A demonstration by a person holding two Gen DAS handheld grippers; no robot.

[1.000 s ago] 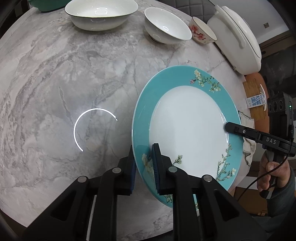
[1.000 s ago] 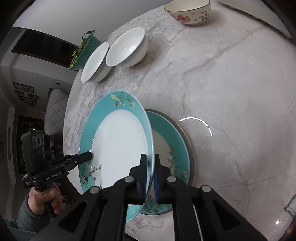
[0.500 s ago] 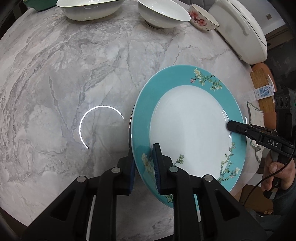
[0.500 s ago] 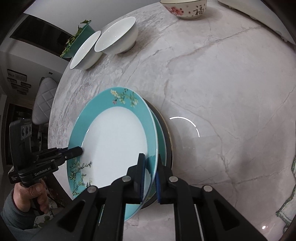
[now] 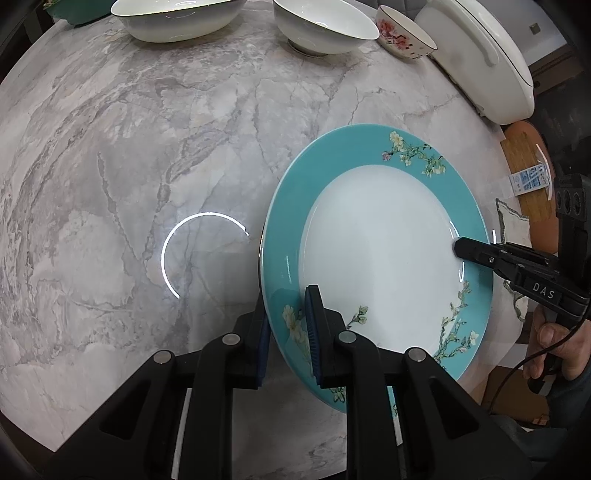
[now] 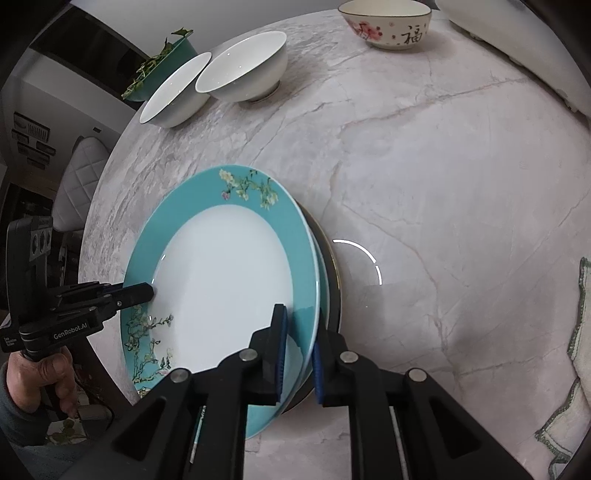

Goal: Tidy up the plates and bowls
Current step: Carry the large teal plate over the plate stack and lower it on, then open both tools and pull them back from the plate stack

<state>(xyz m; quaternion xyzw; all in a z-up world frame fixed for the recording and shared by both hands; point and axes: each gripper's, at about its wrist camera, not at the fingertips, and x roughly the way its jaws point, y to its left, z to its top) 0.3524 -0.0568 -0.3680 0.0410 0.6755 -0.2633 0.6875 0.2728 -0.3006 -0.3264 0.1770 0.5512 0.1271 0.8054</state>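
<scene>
A teal-rimmed plate [image 5: 376, 254] with a white centre and flower sprigs lies on top of a second teal plate [image 6: 324, 275] on the marble table, seen in both views [image 6: 221, 280]. My left gripper [image 5: 286, 325] straddles the plate's near rim with a gap showing between the pads and the rim. My right gripper [image 6: 297, 332] straddles the opposite rim, its jaws spread a little off the plate. Each gripper also shows in the other's view: the right one [image 5: 460, 249], the left one [image 6: 149, 291].
Two white bowls [image 5: 177, 18] [image 5: 325, 26] and a small flowered bowl [image 5: 404, 35] stand at the table's far side. A large white lidded dish [image 5: 484, 62] is at the far right. A green plant pot [image 6: 162, 70] is behind the bowls. A cloth [image 6: 580, 332] lies at right.
The held plate came down onto the second plate until it lay stacked on it. Both grippers' jaws have widened off the rim.
</scene>
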